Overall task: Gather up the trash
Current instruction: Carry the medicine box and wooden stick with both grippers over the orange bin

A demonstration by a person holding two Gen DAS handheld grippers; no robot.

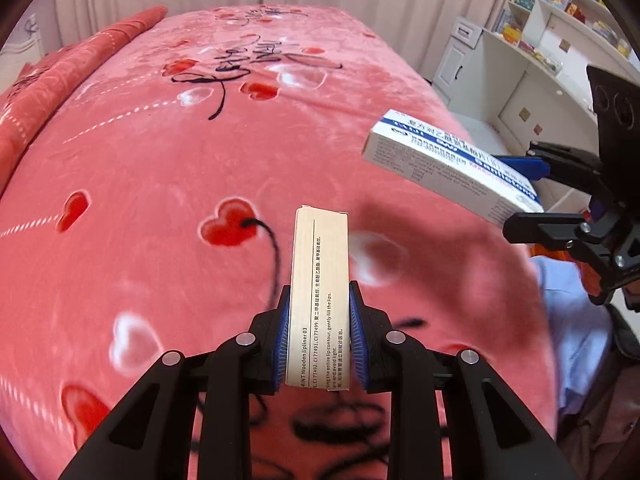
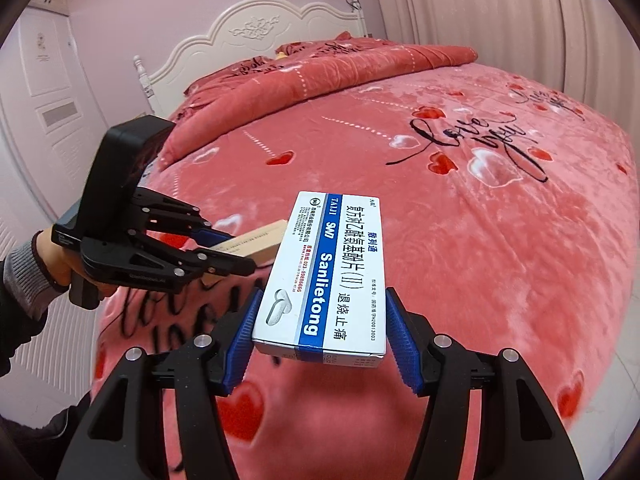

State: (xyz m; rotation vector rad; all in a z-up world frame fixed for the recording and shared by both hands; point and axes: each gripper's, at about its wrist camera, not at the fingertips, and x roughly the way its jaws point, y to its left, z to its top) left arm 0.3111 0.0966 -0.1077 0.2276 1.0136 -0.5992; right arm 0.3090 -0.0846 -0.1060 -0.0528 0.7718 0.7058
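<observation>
Above the bed [image 1: 160,168], a lipliner box [image 1: 318,300] is clamped in the left hand-held gripper [image 1: 319,336] and a medicine box [image 2: 326,280] in the right hand-held gripper [image 2: 320,330]; a bin, unseen, is probably needed next.

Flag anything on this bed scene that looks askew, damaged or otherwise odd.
Nothing is spilled or damaged. The left gripper is shut on the beige lipliner box, the right gripper on the white medicine box, both held above the pink blanket. The medicine box's near bottom corner looks slightly dented.

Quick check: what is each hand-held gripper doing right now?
Left hand-held gripper: closed on the lipliner box.
Right hand-held gripper: closed on the medicine box.
</observation>
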